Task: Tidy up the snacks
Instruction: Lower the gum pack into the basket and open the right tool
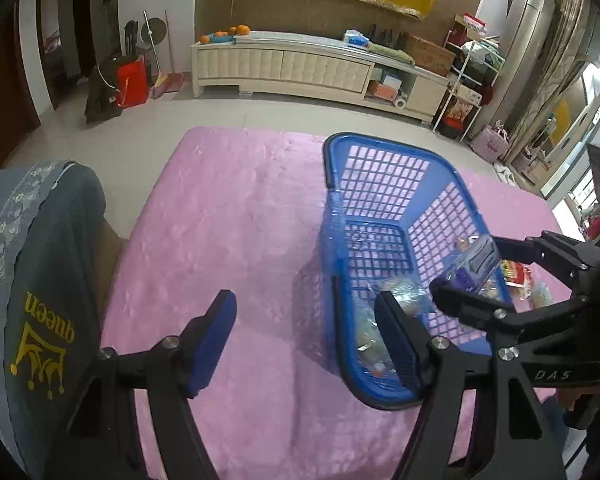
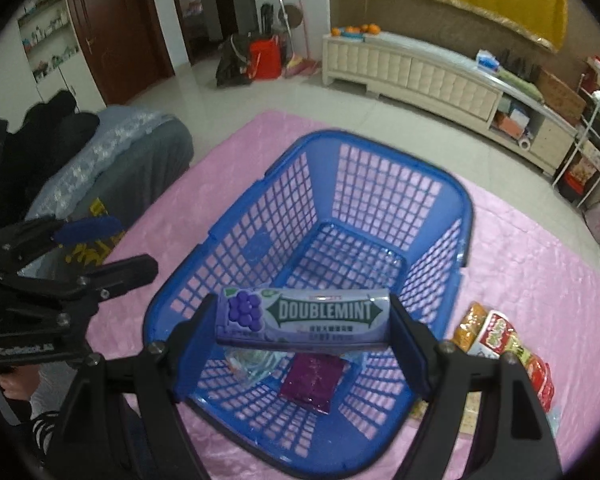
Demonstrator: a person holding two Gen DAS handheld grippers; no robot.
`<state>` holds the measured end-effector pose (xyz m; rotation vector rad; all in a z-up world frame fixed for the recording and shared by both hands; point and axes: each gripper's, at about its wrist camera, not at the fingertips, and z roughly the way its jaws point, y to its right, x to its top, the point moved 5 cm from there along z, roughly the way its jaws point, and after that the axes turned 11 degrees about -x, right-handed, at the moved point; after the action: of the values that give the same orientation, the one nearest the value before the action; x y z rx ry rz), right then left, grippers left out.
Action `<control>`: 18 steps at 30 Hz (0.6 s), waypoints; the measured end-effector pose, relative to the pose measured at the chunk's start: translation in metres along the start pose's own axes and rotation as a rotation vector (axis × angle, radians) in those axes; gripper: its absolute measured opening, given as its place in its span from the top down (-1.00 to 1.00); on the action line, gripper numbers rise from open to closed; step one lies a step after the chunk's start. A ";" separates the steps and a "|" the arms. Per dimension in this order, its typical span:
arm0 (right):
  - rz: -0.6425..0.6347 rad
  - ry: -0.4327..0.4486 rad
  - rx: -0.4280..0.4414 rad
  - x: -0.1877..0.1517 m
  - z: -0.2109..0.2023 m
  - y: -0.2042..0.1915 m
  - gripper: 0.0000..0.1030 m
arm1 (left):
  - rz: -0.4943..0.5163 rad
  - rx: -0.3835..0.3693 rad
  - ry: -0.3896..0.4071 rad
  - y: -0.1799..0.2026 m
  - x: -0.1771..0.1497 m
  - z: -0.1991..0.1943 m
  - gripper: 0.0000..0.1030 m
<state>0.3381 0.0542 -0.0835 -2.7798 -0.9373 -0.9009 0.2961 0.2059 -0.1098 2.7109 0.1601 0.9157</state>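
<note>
A blue plastic basket (image 2: pixel 384 196) stands on the pink cloth; it also shows in the left wrist view (image 1: pixel 376 184). My right gripper (image 2: pixel 300 320) is shut on a purple Doublemint gum pack (image 2: pixel 304 316) and holds it above the basket's near end; the pack shows in the left wrist view too (image 1: pixel 474 266). Inside the basket lie a dark purple packet (image 2: pixel 314 380) and a clear wrapped snack (image 2: pixel 252 362). My left gripper (image 1: pixel 304 336) is open and empty, just left of the basket's near corner.
Several loose snack packs (image 2: pixel 500 340) lie on the pink cloth (image 1: pixel 228 216) right of the basket. A grey cushion with yellow print (image 1: pixel 40 280) sits at the left edge. A cream TV cabinet (image 1: pixel 300 64) stands across the floor.
</note>
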 end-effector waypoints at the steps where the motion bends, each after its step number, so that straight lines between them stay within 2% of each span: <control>1: -0.002 -0.019 0.008 0.000 0.007 -0.003 -0.61 | -0.004 0.008 -0.004 -0.003 0.000 0.003 -0.35; 11: 0.011 -0.110 0.029 -0.004 0.041 -0.007 -0.62 | -0.049 -0.025 -0.019 -0.015 -0.005 0.007 -0.35; 14: 0.010 -0.132 0.002 -0.007 0.045 -0.007 -0.63 | -0.051 -0.041 -0.021 -0.014 -0.006 0.007 -0.35; 18: 0.025 -0.162 0.061 -0.010 0.047 -0.009 -0.67 | -0.031 -0.032 -0.032 -0.007 -0.007 0.003 -0.35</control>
<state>0.3503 0.0680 -0.1287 -2.8395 -0.9317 -0.6405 0.2920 0.2108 -0.1187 2.6841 0.1790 0.8579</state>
